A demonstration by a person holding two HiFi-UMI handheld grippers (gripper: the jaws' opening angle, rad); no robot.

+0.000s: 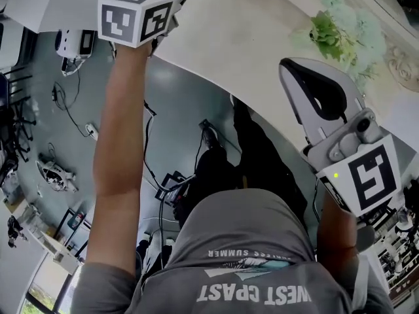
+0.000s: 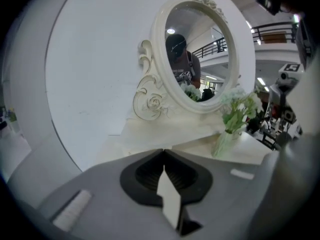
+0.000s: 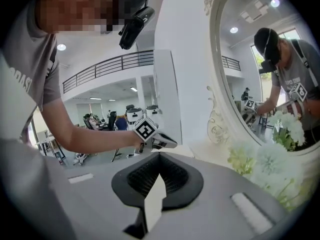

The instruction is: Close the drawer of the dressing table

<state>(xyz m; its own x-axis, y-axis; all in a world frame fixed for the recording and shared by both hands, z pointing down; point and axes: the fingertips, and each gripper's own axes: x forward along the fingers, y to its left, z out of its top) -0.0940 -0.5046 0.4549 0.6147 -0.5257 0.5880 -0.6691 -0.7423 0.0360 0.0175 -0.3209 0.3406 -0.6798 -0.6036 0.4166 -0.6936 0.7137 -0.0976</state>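
- Two tools are raised at the table [image 1: 262,38]. The left tool [image 2: 163,153] and the right tool [image 3: 159,156] each have their jaws pressed together, with nothing between them.
- No view shows the drawer. It probably sits under the table's front edge, below both tools, so how far out it stands cannot be told.
- The step in hand looks like the approach, with neither tool yet on the drawer front.
- The next move calls for lowering one tool below the tabletop, setting its clenched jaws flat against the drawer front, and pushing straight in.
- By judgement, the drawer's long axis runs along the table's front edge, which crosses the head view from upper left to lower right. Its front would face the person, and it would slide in toward the mirror [image 2: 200,54] and the vase of flowers [image 2: 231,126].
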